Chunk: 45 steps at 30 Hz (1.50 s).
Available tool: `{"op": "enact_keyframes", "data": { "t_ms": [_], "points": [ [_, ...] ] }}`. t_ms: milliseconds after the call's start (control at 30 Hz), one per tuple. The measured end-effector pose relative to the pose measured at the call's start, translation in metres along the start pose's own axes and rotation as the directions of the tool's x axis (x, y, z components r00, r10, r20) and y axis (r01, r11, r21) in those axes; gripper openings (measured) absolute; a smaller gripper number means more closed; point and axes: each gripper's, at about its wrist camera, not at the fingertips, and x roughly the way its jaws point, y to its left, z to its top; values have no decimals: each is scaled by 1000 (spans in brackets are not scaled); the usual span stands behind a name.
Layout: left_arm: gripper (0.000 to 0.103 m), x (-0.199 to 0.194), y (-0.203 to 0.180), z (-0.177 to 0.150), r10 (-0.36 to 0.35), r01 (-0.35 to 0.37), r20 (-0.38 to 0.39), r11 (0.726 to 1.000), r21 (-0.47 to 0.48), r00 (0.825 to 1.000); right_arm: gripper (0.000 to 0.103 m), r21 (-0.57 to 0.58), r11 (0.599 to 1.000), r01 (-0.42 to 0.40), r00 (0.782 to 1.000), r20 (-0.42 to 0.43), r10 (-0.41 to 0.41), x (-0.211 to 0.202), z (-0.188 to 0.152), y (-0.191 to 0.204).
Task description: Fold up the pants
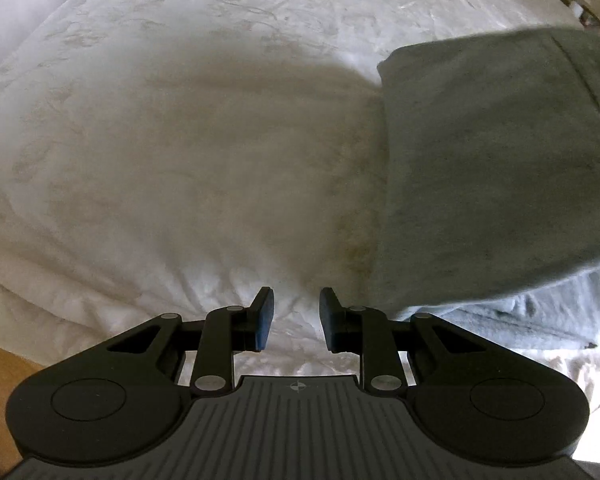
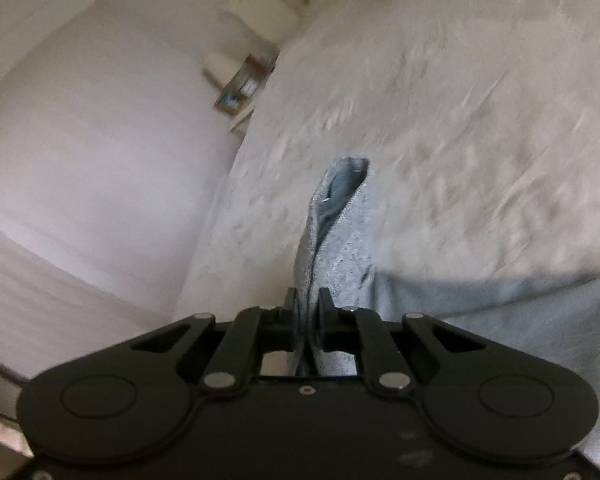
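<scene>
the right tool (image 2: 308,300) is clamped on a thin bunched edge of the grey pants (image 2: 340,240), with a short tongue of fabric sticking out past its fingers and the rest trailing off to the right over the white bed (image 2: 480,100). the left tool (image 1: 296,312) hangs with its jaws parted and nothing between them, above the bedspread and just left of the pants (image 1: 500,168), which in that view rise as a lifted grey fold with more of the garment crumpled on the bed (image 1: 160,100) beneath it. the main risk, as i judge it, is that one pinch point carries the whole lifted layer: the cloth may slide out of the right tool's narrow bite, or the unsupported side may sag and twist, so the fold lands crooked. the right wrist view is smeared with motion, so a quick swing could drag the lower layers out of line. the empty left tool could also snag the bedspread rather than the pants if it closes where it is.
</scene>
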Motion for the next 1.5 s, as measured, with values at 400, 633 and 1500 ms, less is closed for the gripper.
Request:
{"op": "enact_keyframes", "data": {
  "t_ms": [400,633,1500],
  "points": [
    [25,-7,-46,9,-51,42,64,989,143,997,9,-40,852,522,841,-145,-522,28,-56,-126],
    [25,13,-92,21,-99,85,43,965,248,994,11,-88,857,507,848,-129,-514,20,-61,-120],
    [25,65,-114,21,-29,76,-192,966,246,981,57,-174,804,568,820,39,-571,24,-48,-94]
  ]
}}
